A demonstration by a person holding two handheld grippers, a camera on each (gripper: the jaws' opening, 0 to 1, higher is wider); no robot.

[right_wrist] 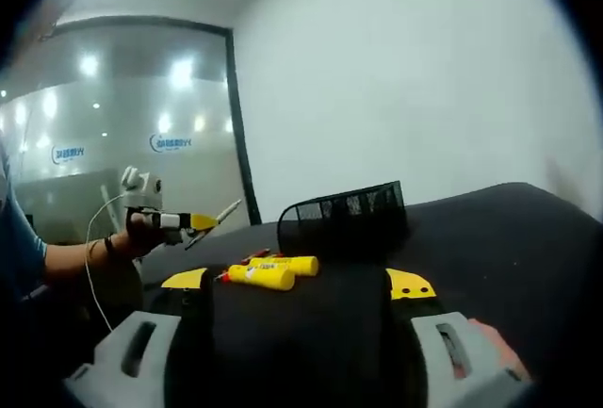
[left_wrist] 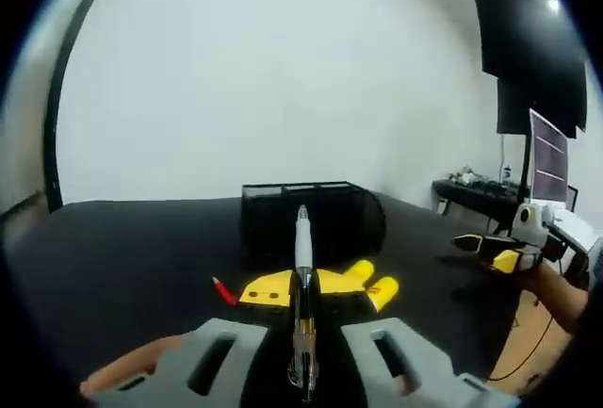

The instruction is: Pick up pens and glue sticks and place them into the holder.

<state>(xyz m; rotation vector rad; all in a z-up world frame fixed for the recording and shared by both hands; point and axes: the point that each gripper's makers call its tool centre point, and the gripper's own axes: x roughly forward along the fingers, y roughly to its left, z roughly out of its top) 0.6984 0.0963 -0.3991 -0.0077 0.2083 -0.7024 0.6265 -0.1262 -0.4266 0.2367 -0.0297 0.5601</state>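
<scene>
Clamped in the left gripper (left_wrist: 303, 370), a pen (left_wrist: 302, 267) should drop upright into the mesh holder (left_wrist: 311, 215); the right gripper (right_wrist: 297, 356) stands wide, empty.

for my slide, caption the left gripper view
Left tongs holding a pen toward the black mesh holder.

Your left gripper (left_wrist: 303, 370) holds a pen (left_wrist: 302, 267) pointing to 12 o'clock, toward the mesh holder (left_wrist: 311, 220) on the surface (left_wrist: 113, 257). Two glue sticks (left_wrist: 372, 284) lie before the holder, at the pen's 2 o'clock. Monitor (left_wrist: 549, 158) at your 3 o'clock.
</scene>
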